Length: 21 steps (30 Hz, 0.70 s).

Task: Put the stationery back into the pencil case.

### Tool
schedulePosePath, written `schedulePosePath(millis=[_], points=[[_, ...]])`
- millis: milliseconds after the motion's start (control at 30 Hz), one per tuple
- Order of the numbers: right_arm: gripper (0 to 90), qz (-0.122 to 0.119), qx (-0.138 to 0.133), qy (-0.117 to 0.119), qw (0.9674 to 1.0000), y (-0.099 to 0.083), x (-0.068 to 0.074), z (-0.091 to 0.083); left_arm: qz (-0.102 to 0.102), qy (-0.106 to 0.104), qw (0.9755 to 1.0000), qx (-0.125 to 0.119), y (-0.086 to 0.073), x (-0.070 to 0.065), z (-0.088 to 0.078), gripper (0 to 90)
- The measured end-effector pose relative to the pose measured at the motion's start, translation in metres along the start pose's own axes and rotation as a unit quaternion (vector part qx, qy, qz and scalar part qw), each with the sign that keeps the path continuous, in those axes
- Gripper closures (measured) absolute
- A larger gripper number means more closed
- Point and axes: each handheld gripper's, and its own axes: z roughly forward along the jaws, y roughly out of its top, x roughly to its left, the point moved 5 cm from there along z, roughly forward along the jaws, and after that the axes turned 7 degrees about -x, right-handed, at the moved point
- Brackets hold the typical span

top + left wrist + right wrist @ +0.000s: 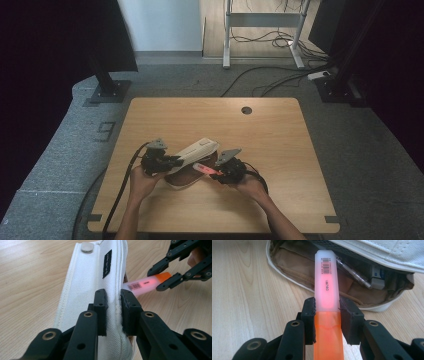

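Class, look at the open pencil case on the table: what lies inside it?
Inside the pencil case, a tan lining, a clear pen and a white eraser show. The raised white flap and the highlighter in the right claw cover the rest.

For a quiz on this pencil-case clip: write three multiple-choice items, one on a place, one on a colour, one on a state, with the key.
1. Where does the highlighter point?
A. Into the open pencil case
B. At the table's cable hole
C. Off the table edge

2. What colour is the highlighter's body at the jaws?
A. Blue
B. Green
C. Orange

3. What is the left gripper doing?
A. Hanging open above the table
B. Pinching the case's white flap
C. Holding a pen

Key: 1 A, its capped end sits over the case's brown lining in the right gripper view. 2 C, orange shows between the right gripper's pads. 3 B, both pads press the white fabric in the left gripper view.
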Motion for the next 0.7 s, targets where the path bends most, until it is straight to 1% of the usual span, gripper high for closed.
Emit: schedulePosePath(millis=[300, 600, 700], points=[[65.9, -0.012, 0.01, 0.004, 0.9999, 0.008, -0.001, 0.015, 0.001, 0.001, 1.0, -0.003, 0.001, -0.001, 0.0, 76.4], [65.8, -0.023, 0.014, -0.003, 0.9996, 0.016, -0.003, 0.026, 0.004, 0.005, 1.0, -0.005, 0.002, -0.001, -0.002, 76.4], [65.9, -0.026, 0.016, -0.009, 0.9995, 0.018, -0.005, 0.028, 0.005, 0.001, 1.0, -0.005, 0.003, -0.003, -0.002, 76.4]])
